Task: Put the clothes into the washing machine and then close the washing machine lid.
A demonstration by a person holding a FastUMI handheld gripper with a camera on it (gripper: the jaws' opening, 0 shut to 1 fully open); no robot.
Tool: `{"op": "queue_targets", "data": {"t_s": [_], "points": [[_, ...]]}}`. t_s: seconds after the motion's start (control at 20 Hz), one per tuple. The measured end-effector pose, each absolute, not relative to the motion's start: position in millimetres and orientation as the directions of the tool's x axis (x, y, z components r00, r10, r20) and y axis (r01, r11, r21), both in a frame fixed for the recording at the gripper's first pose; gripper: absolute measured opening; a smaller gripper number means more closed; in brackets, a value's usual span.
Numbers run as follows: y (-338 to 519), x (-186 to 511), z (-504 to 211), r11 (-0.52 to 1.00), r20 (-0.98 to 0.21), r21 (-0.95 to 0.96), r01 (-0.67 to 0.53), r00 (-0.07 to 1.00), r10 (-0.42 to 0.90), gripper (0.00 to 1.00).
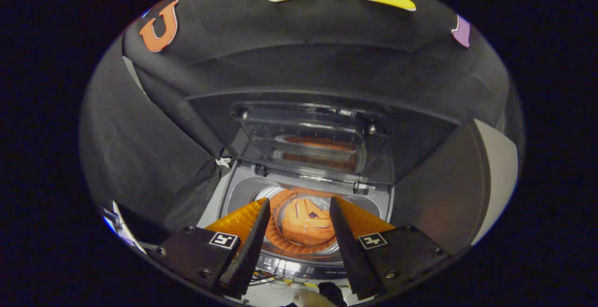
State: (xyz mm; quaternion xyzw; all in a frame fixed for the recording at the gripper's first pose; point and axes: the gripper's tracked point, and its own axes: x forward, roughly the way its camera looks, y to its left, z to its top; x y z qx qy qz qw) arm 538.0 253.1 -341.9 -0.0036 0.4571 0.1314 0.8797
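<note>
Gaping fingers (299, 246) above open washing machine (306, 195)

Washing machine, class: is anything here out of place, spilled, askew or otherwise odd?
Nothing stands out. The orange clothes lie inside the drum, none draped over its rim. The clear lid stands raised behind it, not yet closed. The gripper is open above the drum, holding nothing.

You're in a staged recording booth, not a real laundry room: black cloth wall (261, 54) draped close behind and beside a top-loading washing machine (233, 190), lid (317, 134) up, loose cables (271, 280) at its front.
</note>
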Motion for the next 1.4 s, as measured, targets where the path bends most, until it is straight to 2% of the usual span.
{"op": "queue_targets", "data": {"t_s": [0.6, 1.05, 1.4], "points": [[253, 558, -243, 0.963, -0.630, 0.065, -0.261, 0.738, 0.242, 0.80], [259, 608, -208, 0.977, -0.559, 0.065, -0.205, 0.803, 0.206, 0.80], [266, 658, -215, 0.986, -0.563, 0.067, -0.153, 0.810, 0.164, 0.80]]}}
